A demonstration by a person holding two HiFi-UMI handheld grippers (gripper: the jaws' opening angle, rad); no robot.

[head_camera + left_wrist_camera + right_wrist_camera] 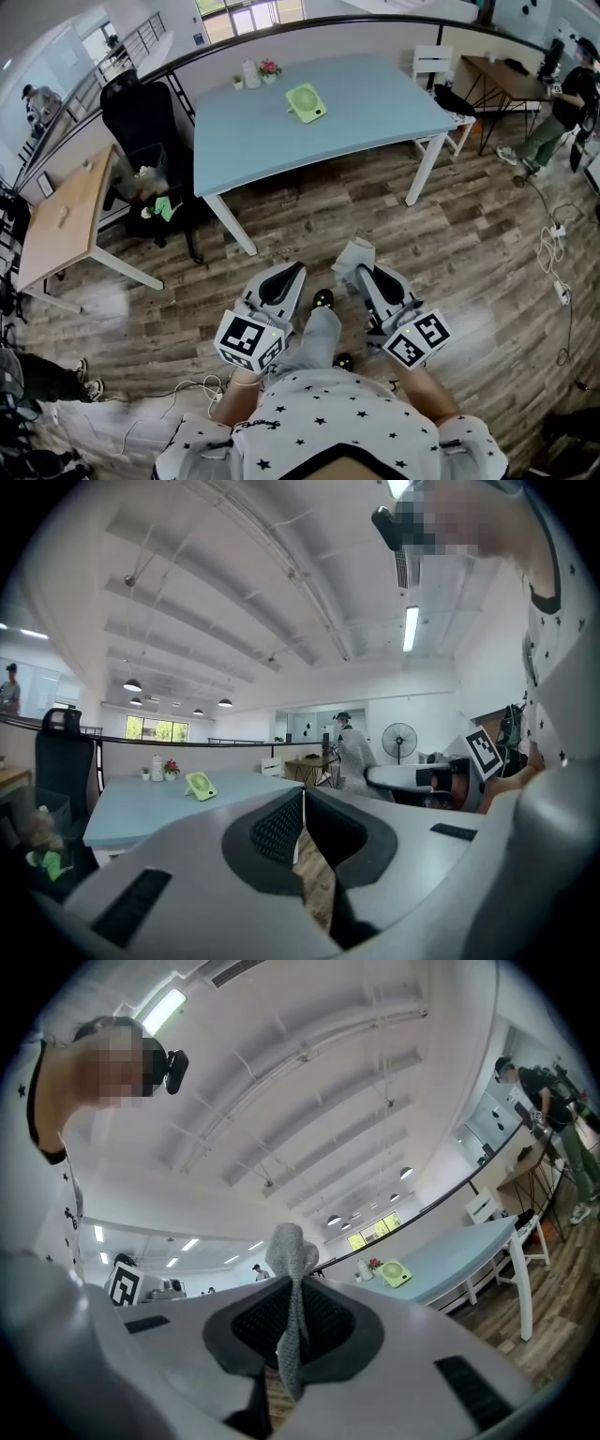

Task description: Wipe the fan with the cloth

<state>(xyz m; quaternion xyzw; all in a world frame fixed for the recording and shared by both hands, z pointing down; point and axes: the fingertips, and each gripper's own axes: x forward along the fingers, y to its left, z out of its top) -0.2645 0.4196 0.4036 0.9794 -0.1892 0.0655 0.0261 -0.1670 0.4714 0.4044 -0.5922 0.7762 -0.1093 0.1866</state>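
Note:
A small light-green fan [306,102] leans on its stand near the middle of the pale blue table [375,112], far ahead of both grippers. The fan [200,786] shows small in the left gripper view, and the fan [395,1273] also appears in the right gripper view. My right gripper [360,269] is shut on a grey cloth [354,253]; the cloth [292,1297] pokes up from between the jaws. My left gripper [292,273] is shut with nothing in it, jaws meeting at the tip [301,803]. Both are held low over the wooden floor, close to my body.
A white bottle [249,73] and a small flower pot [270,69] stand at the table's back edge. A black office chair [145,122] sits left of the table, a wooden desk [61,220] farther left. A white chair [433,64] stands at the back right. Cables [555,248] lie on the floor right.

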